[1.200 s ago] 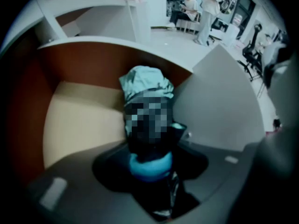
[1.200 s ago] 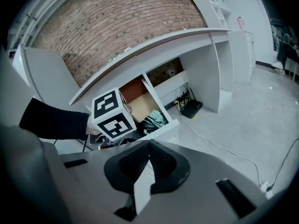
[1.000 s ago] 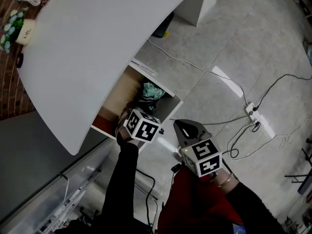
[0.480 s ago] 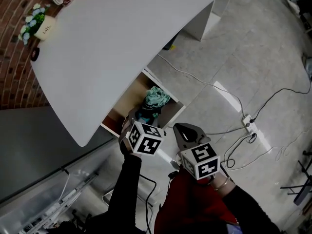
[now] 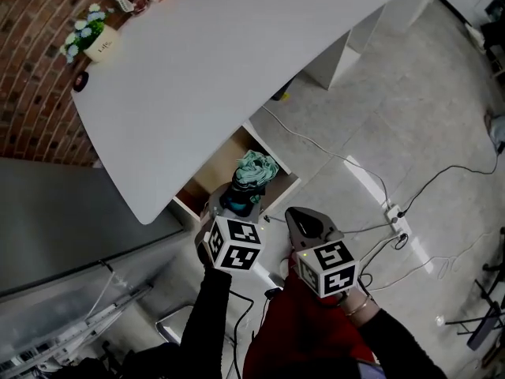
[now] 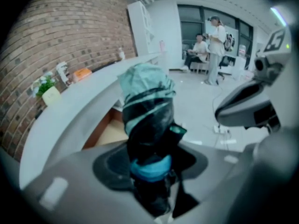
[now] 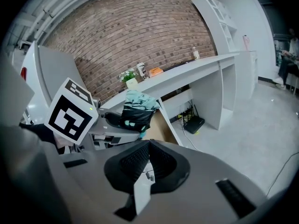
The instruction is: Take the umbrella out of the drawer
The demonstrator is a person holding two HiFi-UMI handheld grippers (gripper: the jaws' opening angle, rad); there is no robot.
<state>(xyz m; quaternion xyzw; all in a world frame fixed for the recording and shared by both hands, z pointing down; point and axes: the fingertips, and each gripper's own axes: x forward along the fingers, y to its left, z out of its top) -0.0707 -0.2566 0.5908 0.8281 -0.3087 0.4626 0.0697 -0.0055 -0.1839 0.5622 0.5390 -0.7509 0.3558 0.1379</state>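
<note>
The folded teal-and-black umbrella hangs just above the open wooden drawer under the white desk. My left gripper is shut on its dark lower part, and the teal folds stick out past the jaws. In the left gripper view the umbrella fills the space between the jaws of the left gripper. My right gripper hovers to the right of the drawer, shut and holding nothing. The right gripper view shows the pads of the right gripper meeting, with the umbrella ahead of them.
A power strip and cables lie on the grey floor to the right. A flower pot stands on the desk by the brick wall. A grey panel runs along the left. People stand far across the room. A router sits under the desk.
My left gripper has risen with the umbrella, lifting it up out of the drawer. The right gripper has risen a little beside it, still shut.
</note>
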